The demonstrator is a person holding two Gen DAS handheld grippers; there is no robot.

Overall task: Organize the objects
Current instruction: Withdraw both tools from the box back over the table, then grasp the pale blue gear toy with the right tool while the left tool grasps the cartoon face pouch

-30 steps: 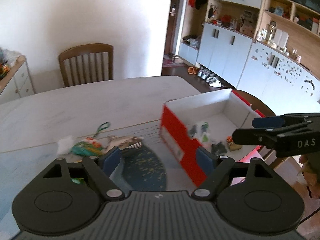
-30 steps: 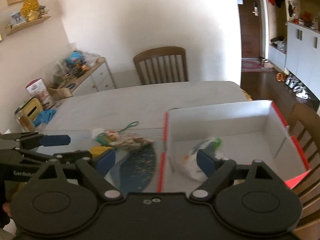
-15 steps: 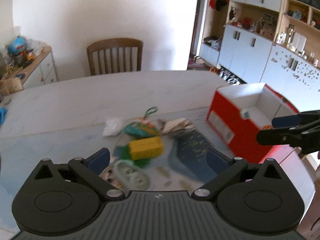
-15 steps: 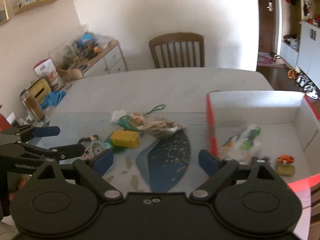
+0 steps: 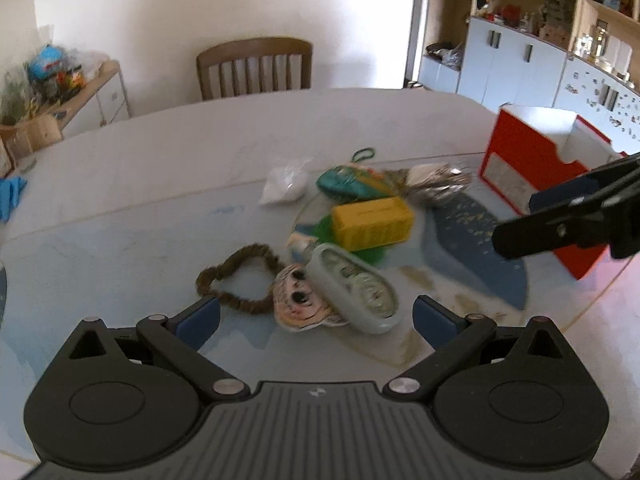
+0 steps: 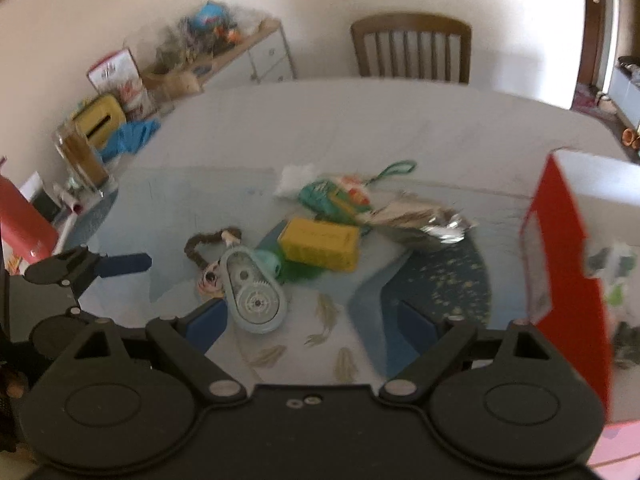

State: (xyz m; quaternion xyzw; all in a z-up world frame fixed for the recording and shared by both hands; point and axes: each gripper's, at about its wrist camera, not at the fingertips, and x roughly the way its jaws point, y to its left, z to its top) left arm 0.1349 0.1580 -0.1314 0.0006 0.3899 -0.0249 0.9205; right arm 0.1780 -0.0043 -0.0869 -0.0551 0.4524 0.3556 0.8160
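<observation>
left gripper (image 5: 316,316): tilted down over correction-tape dispenser (image 5: 354,288), wide, empty | right gripper (image 6: 312,320): tilted down, wide, empty

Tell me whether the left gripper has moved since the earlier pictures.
Yes. The left gripper has swung away from the red cardboard box, now far right in its view, toward the yellow plastic block; its fingers have just been opening, empty.

Matte black left gripper (image 5: 316,316) and right gripper (image 6: 312,320) (blue finger pads, silver pivot screws)
</observation>
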